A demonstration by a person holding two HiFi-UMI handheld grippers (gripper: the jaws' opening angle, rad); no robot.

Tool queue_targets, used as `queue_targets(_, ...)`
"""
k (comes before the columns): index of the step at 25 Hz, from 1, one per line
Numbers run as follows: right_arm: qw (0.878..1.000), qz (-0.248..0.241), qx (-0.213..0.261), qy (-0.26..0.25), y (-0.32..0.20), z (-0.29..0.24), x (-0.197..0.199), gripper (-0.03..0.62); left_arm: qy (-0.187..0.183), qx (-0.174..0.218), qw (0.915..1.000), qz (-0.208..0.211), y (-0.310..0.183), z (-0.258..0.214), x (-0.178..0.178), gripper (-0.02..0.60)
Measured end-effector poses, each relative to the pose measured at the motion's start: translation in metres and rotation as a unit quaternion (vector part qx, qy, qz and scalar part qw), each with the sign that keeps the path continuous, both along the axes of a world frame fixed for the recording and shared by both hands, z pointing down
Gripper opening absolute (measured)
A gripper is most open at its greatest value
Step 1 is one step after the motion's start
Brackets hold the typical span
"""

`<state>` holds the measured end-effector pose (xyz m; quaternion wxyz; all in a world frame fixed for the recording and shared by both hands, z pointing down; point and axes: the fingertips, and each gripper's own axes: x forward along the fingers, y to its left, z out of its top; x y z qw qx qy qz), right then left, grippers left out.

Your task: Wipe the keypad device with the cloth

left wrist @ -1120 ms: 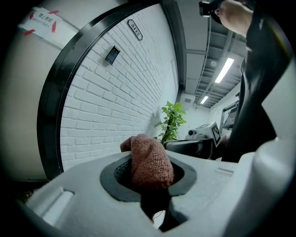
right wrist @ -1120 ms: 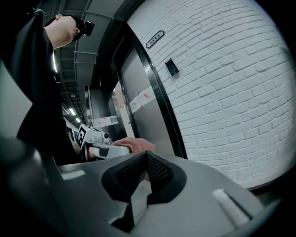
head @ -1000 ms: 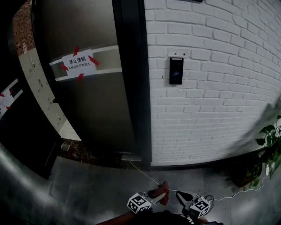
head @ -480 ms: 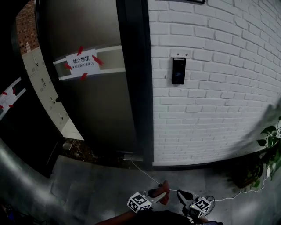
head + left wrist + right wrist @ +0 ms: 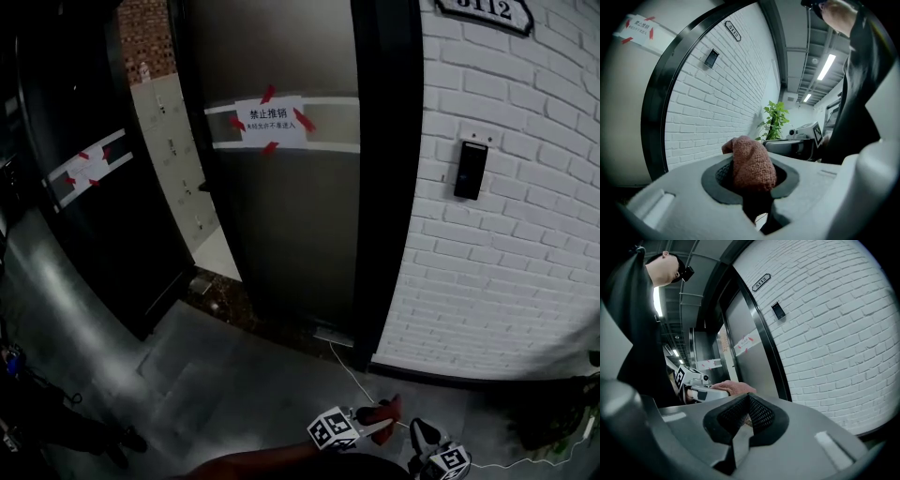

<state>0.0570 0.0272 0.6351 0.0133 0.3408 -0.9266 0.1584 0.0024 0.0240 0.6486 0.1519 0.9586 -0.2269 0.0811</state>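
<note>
Cloth (image 5: 751, 161), reddish-brown and bunched, is sitting clamped between the fingers (image 5: 790, 180) of the left gripper (image 5: 750, 174); its folded end is sticking up past the fingertips. Left fingers are gripping cloth only.

Right gripper (image 5: 748, 403) is being held just beside the left one, low in the head view, above the floor (image 5: 234, 375). Its fingers (image 5: 761, 417) are pressing together at the tips, with nothing between them.

Keypad device (image 5: 470, 170) is hanging on the white brick wall (image 5: 506, 272), well apart from both pairs of fingers: far above and ahead of them in the head view, up and to the left of the left fingertips in the left gripper view, up and slightly right of the right fingertips in the right gripper view. Cloth is not touching it.

Door (image 5: 281, 225) in a dark frame is standing left of the device, beyond the fingers, and is carrying a white paper notice (image 5: 272, 122) taped with red strips. A number plate (image 5: 480, 11) is showing on the wall above the device. A thin white cable (image 5: 349, 367) is running across the floor just ahead of the fingers. A green plant (image 5: 774, 119) is showing beyond the left fingertips, along the wall.
</note>
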Motion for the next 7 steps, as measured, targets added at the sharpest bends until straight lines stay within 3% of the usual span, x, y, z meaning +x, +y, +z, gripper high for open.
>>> queue_targets(7,0.998,-0.057,-0.015,0.011,0.011,0.011,-0.015,0.002,0.004,-0.019,0.9977,-0.065,0.017,0.008,-0.024,0.092)
